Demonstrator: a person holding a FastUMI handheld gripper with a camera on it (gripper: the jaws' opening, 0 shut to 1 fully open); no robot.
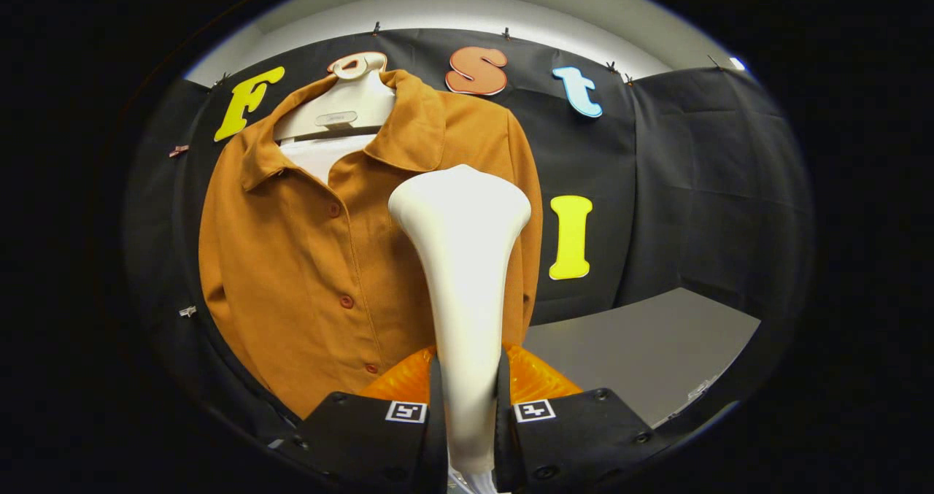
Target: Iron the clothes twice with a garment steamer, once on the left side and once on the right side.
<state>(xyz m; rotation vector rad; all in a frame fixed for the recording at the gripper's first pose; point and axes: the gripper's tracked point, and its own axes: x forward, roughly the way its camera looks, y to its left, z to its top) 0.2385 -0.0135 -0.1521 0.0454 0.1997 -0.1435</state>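
An orange-brown buttoned shirt hangs on a pale hanger form against the booth wall. My gripper is shut on the handle of a white garment steamer, both fingers pressing its narrow stem. The steamer's wide head points up and forward, in front of the shirt's right half, near the middle of the chest. I cannot tell whether the head touches the cloth. The button row runs just left of the steamer head.
A grey table top lies to the right of the shirt, below the wall cloth. An orange ribbed part sits just behind my fingers at the steamer's base.
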